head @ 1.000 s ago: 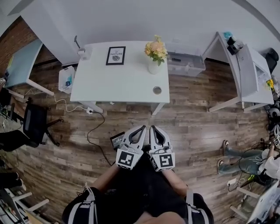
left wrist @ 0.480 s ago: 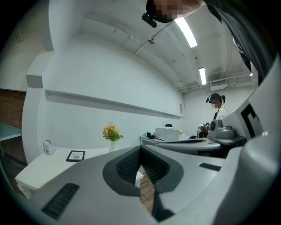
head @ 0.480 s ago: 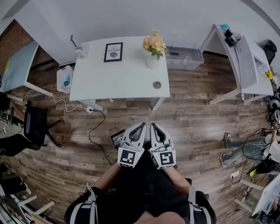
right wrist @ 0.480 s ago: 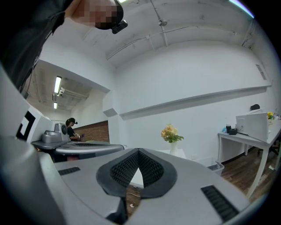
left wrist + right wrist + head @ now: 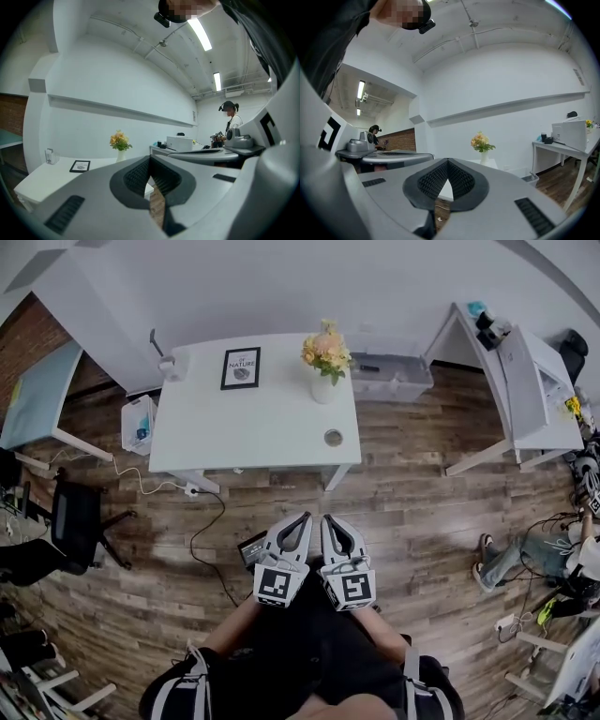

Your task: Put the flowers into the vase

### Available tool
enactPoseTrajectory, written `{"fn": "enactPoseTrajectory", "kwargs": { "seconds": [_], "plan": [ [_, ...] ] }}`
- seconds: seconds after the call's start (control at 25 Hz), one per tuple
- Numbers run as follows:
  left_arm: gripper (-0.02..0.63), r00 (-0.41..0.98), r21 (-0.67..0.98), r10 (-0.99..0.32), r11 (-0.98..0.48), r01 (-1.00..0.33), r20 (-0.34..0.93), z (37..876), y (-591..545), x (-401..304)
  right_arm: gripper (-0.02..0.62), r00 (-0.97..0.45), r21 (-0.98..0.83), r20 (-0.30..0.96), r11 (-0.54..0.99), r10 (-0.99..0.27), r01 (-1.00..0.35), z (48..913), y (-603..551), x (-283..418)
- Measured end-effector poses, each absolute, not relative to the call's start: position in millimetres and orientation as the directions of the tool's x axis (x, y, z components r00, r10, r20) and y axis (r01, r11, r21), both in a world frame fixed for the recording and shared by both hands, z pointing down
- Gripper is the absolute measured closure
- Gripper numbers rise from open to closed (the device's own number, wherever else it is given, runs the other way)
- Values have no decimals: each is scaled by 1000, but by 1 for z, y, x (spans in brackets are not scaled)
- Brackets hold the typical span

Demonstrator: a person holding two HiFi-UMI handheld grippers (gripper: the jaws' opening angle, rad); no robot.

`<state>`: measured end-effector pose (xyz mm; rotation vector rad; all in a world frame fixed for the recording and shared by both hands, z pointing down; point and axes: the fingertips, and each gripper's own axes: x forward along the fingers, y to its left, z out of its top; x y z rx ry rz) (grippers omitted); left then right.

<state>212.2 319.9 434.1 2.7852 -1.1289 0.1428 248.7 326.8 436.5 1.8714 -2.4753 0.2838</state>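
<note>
Head view, items listed from left.

- Tabletop (image 5: 253,423): white, well apart from the person, across bare wooden floor.
- Small clear container (image 5: 172,365): back left corner; possibly a cup, too small to tell.
- Framed print (image 5: 240,367): lying flat, right of the container.
- Flowers (image 5: 325,348): orange and yellow bunch, already standing upright in the white vase (image 5: 322,390) near the back right corner.
- Round dish or lid (image 5: 333,437): front right edge, apart from the vase.
- Left gripper (image 5: 305,516): fingers pressed together, nothing between them (its own view confirms).
- Right gripper (image 5: 327,517): fingers likewise closed and empty, just beside the left one.

Status: the task looks complete. No loose stems show on the tabletop or floor, and neither gripper carries anything, so nothing appears left to place.
</note>
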Motion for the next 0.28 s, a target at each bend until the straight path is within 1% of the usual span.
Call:
{"fn": "enactPoseTrajectory", "kwargs": {
  "seconds": [0.28],
  "plan": [
    [583, 714, 84, -684, -711, -698, 152, 430, 317, 213, 578, -298, -126, 116, 283, -948, -951, 431, 325, 244]
  ]
}}
